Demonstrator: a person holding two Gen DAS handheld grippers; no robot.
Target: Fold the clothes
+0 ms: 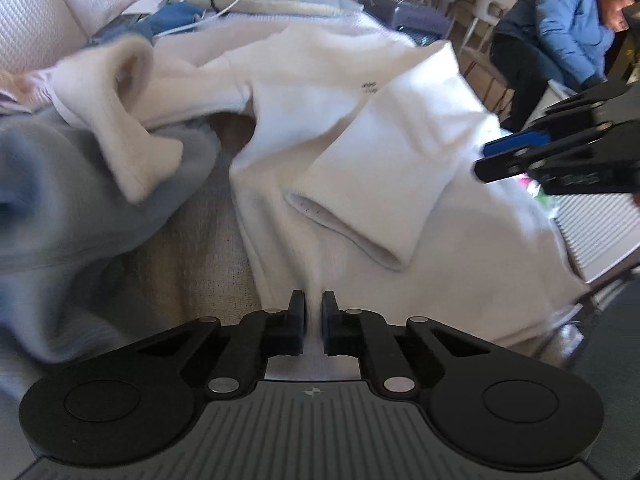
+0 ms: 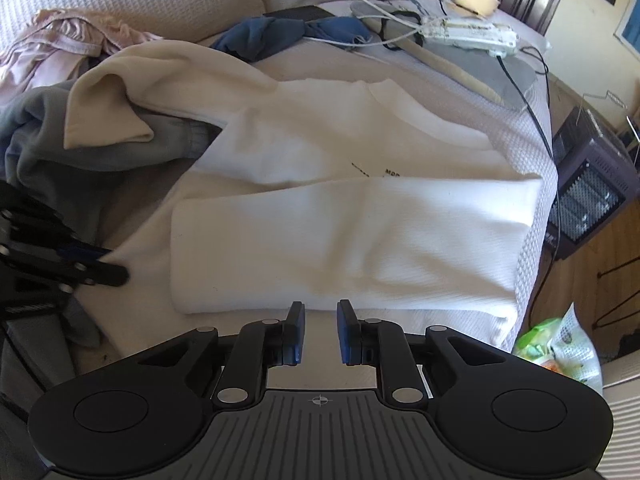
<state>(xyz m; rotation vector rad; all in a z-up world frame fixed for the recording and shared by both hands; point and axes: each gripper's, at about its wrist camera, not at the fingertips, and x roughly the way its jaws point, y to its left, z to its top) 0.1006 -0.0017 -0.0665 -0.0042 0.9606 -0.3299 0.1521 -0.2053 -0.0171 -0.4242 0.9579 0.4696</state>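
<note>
With the left gripper (image 1: pixel 312 322) pinching the white sweatshirt's (image 2: pixel 320 152) hem and the right gripper (image 2: pixel 321 332) released, a lopsided pull could spill the folded sleeve (image 2: pixel 340 240).

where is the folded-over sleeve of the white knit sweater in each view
Left wrist view: the folded-over sleeve runs diagonally across the middle, its open cuff facing lower left, just above the left gripper.
Right wrist view: the sleeve lies straight across the centre, cuff end at the left, just beyond the right gripper.
Shared landmark: the small black print on the white knit sweater's chest, just above the sleeve.
</note>
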